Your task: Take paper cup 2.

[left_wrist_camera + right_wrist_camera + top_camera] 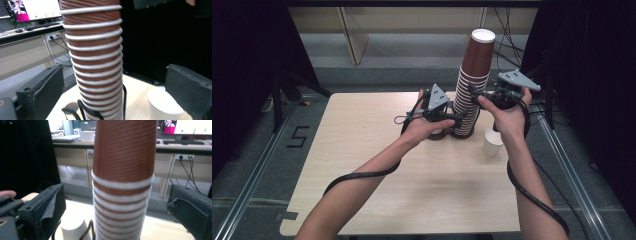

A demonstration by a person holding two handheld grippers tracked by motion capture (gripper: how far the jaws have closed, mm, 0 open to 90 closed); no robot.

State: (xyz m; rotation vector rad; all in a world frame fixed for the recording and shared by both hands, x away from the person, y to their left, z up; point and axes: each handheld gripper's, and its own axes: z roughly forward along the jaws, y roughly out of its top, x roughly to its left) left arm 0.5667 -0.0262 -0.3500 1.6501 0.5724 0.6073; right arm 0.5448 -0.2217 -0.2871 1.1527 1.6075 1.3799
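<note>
I see one pale wood-grain desk (362, 165). Toward its far edge stands one tall stack of brown ribbed paper cups (472, 85) with white rolled rims (too many to count). One single white cup (492, 142) sits upside down just beside its base. My left hand-held gripper (455, 116) and right hand-held gripper (475, 91) each have jaws spread wide around the stack, gripping nothing.

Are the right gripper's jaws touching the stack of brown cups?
Apart. The right gripper view shows the stack of brown cups between the open jaws with clear gaps on both sides.
</note>
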